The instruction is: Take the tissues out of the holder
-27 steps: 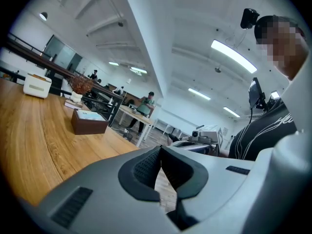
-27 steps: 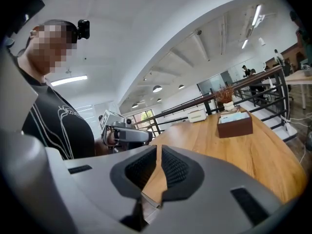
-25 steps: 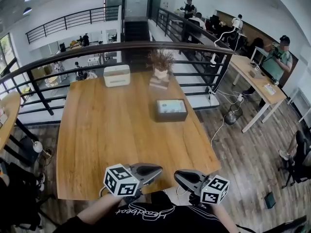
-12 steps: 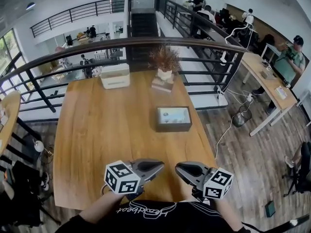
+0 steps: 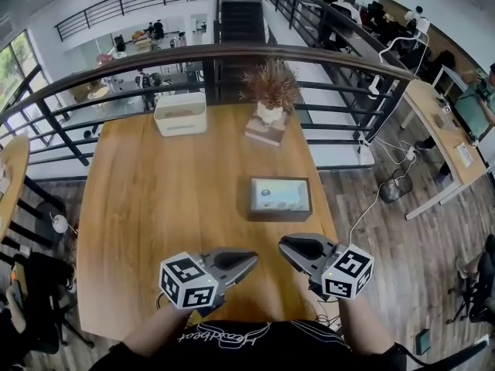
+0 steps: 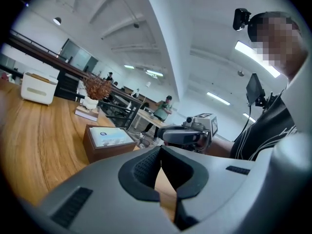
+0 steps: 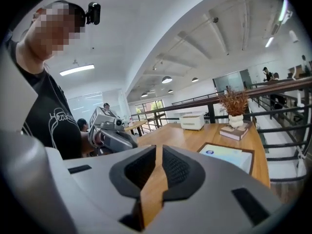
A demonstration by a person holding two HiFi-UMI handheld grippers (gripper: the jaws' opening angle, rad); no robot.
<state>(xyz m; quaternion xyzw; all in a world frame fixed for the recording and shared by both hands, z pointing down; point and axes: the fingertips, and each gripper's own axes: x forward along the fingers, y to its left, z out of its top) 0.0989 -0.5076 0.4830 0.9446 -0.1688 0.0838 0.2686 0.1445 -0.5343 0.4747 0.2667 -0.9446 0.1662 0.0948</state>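
Tissues (image 5: 280, 194) lie pale and flat in a dark, boxy wooden holder (image 5: 278, 214) on the smooth plank table (image 5: 155, 207), its long side running left to right. Nearer me, the left gripper (image 5: 249, 260) and right gripper (image 5: 285, 246) hover, ribbed jaws pressed together on nothing.

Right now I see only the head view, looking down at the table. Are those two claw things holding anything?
Observer: The left gripper has its jaws together, with nothing between them.
Operator: And the right one?
Observer: The right gripper is shut and empty too.
Operator: What films my view?
Observer: A small black camera, worn on the head of the person holding the grippers.
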